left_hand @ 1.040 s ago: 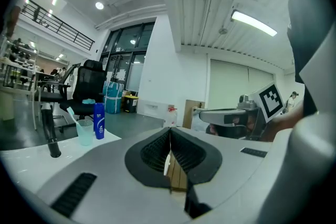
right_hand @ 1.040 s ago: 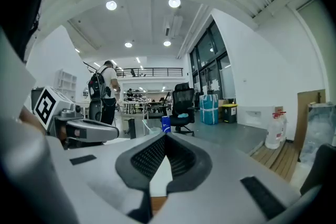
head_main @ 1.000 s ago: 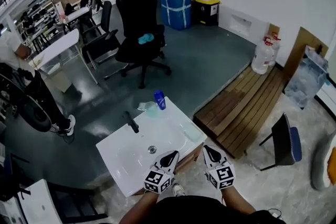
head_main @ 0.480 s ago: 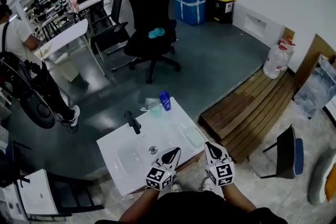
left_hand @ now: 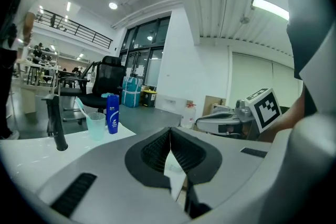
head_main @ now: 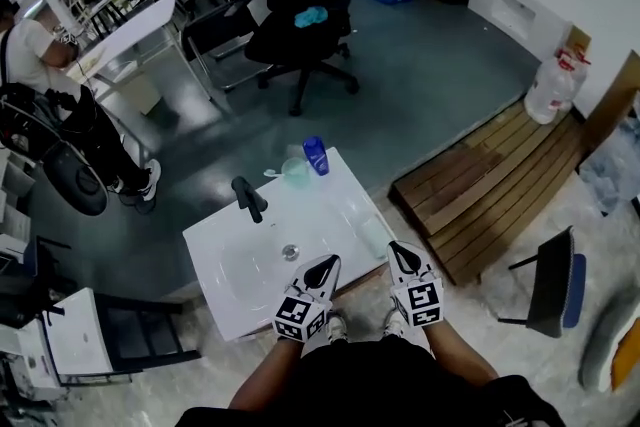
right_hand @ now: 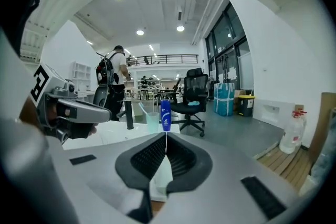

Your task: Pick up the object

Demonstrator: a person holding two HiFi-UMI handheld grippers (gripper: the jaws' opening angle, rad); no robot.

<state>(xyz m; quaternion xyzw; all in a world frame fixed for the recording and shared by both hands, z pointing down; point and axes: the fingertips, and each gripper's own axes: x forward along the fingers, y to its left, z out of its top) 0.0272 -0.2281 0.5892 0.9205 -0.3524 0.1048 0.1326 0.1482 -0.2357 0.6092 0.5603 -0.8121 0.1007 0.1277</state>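
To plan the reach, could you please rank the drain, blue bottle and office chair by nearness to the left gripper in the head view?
1. Drain, in the sink.
2. Blue bottle, sink's far edge.
3. Office chair, floor beyond.

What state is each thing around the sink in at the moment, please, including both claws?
Blue bottle: upright on the far corner of the sink.
Cup: upright beside the bottle, with a toothbrush leaning in it.
Faucet: no water seen running.
Left claw: shut, holding nothing.
Right claw: shut, holding nothing.
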